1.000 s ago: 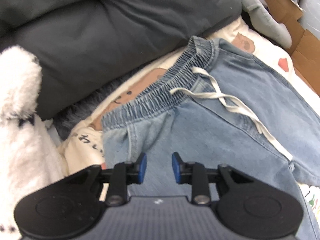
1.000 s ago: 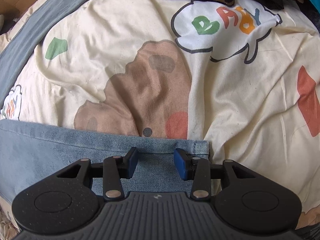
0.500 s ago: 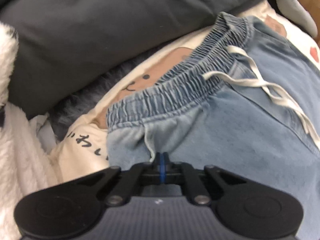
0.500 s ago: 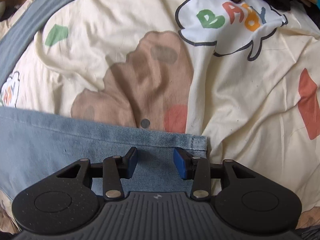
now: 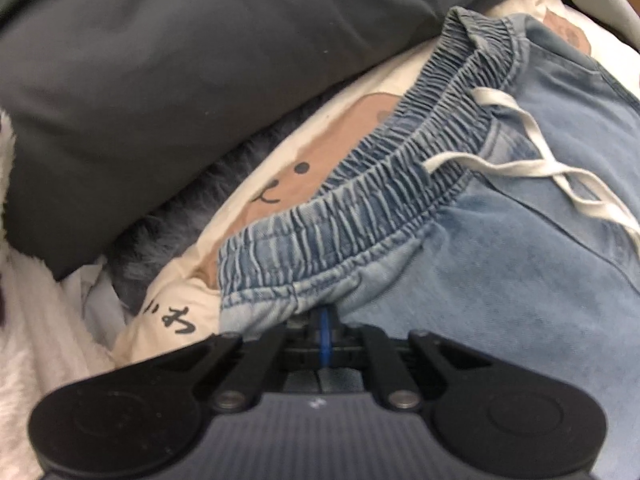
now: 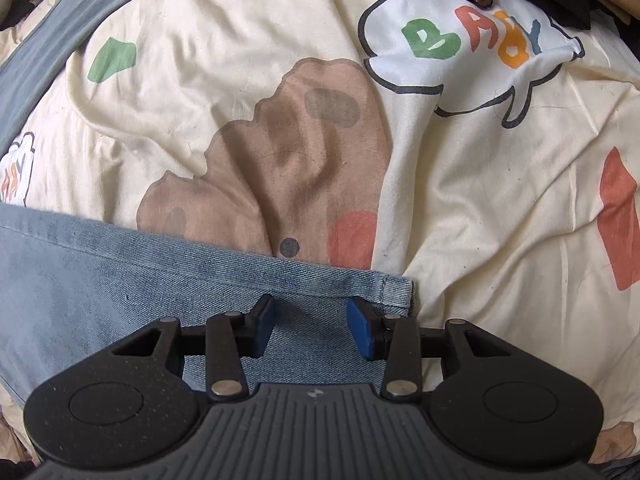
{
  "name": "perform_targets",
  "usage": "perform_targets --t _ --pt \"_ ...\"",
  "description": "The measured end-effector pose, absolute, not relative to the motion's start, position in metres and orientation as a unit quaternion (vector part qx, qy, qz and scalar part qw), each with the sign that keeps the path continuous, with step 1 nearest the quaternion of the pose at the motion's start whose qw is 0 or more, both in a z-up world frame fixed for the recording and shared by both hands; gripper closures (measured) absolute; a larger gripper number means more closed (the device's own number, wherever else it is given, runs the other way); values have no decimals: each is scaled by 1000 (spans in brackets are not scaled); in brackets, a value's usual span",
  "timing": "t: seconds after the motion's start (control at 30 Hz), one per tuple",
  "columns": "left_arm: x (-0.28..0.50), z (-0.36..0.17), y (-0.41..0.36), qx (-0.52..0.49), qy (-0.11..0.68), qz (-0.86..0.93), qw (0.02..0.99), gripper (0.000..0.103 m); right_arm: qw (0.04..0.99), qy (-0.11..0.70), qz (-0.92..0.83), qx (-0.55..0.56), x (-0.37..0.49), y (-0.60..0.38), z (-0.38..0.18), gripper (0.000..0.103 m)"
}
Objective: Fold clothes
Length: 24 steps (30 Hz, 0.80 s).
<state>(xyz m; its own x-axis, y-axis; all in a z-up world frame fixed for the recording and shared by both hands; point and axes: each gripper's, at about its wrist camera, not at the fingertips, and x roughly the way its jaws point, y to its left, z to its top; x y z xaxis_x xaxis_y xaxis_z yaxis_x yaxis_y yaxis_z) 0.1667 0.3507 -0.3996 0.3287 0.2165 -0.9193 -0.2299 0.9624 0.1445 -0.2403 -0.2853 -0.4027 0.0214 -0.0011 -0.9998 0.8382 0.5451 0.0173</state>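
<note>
Only left gripper (image 5: 325, 322) pinches jeans (image 5: 500, 280) waistband (image 5: 360, 208).

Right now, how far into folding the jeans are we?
Early. Done: the jeans lie spread flat on the printed bedsheet, with no fold visible. In hand: the left hand-held gripper has just closed and pinches denim just below the elastic waistband; the right hand-held gripper hangs open over the leg hem, pads apart, nothing gripped. Left: the hem grasp and every fold.
</note>
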Motion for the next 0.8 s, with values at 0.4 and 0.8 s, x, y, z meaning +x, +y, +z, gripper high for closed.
perform_targets --t 0.4,0.8 --pt "188 -325 301 -41 533 36 845 53 629 605 -334 355 -231 -281 -413 51" --pt "242 -334 229 -56 495 -8 867 54 637 590 -329 371 -231 -282 -420 51"
